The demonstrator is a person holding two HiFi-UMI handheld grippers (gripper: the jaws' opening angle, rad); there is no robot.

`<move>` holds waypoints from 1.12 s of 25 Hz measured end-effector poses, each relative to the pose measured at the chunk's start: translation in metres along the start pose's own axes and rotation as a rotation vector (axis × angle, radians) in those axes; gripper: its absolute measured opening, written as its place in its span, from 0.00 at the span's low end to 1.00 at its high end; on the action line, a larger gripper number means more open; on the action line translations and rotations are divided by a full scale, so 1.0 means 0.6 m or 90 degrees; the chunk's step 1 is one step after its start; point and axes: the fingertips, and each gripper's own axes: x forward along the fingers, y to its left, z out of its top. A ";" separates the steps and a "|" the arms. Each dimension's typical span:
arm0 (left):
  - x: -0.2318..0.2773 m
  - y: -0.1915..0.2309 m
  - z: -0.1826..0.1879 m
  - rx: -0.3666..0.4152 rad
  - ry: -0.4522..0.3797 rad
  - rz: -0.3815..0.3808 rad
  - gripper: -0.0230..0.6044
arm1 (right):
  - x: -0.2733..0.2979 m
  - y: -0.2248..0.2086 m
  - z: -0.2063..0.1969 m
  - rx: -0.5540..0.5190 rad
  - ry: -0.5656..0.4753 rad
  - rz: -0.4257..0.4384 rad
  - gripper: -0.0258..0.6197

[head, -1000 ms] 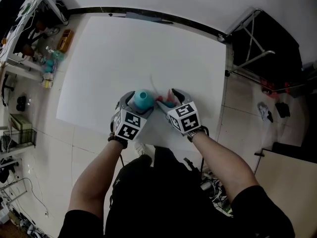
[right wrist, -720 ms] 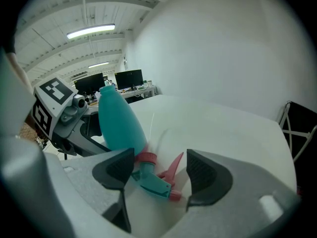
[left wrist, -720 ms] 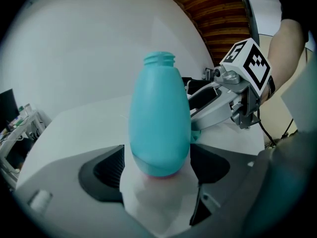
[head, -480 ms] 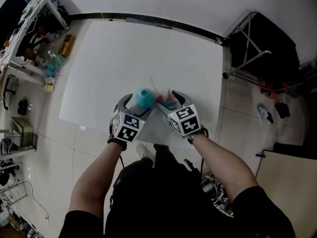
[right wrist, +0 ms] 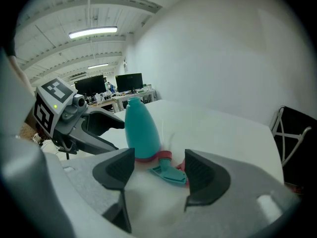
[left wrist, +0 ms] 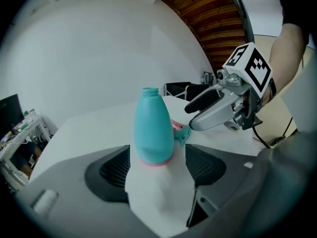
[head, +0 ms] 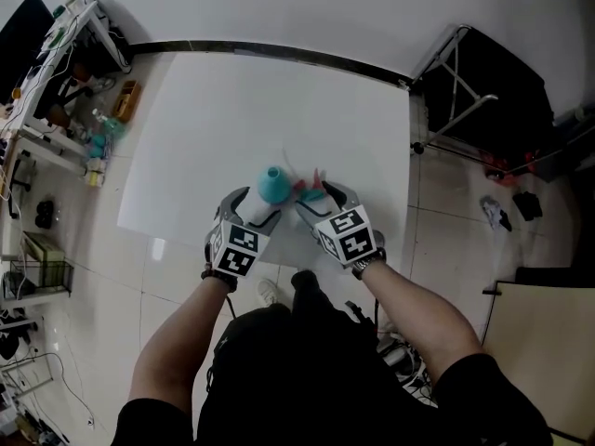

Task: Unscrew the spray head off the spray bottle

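The teal spray bottle (head: 271,185) stands upright on the white table (head: 232,110), its neck open and bare (left wrist: 150,90). Its teal and pink spray head (head: 312,189) lies on the table just right of the bottle's base (right wrist: 171,172). My left gripper (head: 253,207) is open; its jaws have just been closing a little, with the bottle (left wrist: 153,128) just past the tips and untouched. My right gripper (head: 321,198) is open too, and the spray head lies loose on the table just beyond its pads (right wrist: 116,166).
A cluttered shelf (head: 65,72) stands off the table's left edge. A black folding stand (head: 483,91) is off the right edge, with small items on the tiled floor (head: 497,210). The table's near edge runs under my wrists.
Both grippers have drawn back toward me and risen a little. The bottle, earlier between the left jaws, now stands free ahead of them. Bottle and spray head have not moved.
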 end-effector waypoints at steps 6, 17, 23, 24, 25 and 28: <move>-0.031 -0.011 0.012 0.006 -0.021 -0.005 0.54 | -0.024 0.023 0.006 -0.009 -0.013 -0.014 0.41; -0.066 -0.039 0.034 0.039 -0.055 -0.024 0.28 | -0.061 0.052 0.018 -0.027 -0.039 -0.063 0.07; -0.081 -0.053 0.044 0.064 -0.069 -0.033 0.19 | -0.080 0.069 0.018 -0.022 -0.049 -0.078 0.03; -0.084 -0.054 0.046 0.067 -0.071 -0.035 0.17 | -0.083 0.073 0.020 -0.020 -0.052 -0.079 0.03; -0.087 -0.055 0.047 0.070 -0.074 -0.036 0.16 | -0.085 0.077 0.021 -0.017 -0.054 -0.081 0.03; -0.096 -0.058 0.053 0.076 -0.083 -0.041 0.12 | -0.092 0.089 0.026 -0.015 -0.057 -0.087 0.03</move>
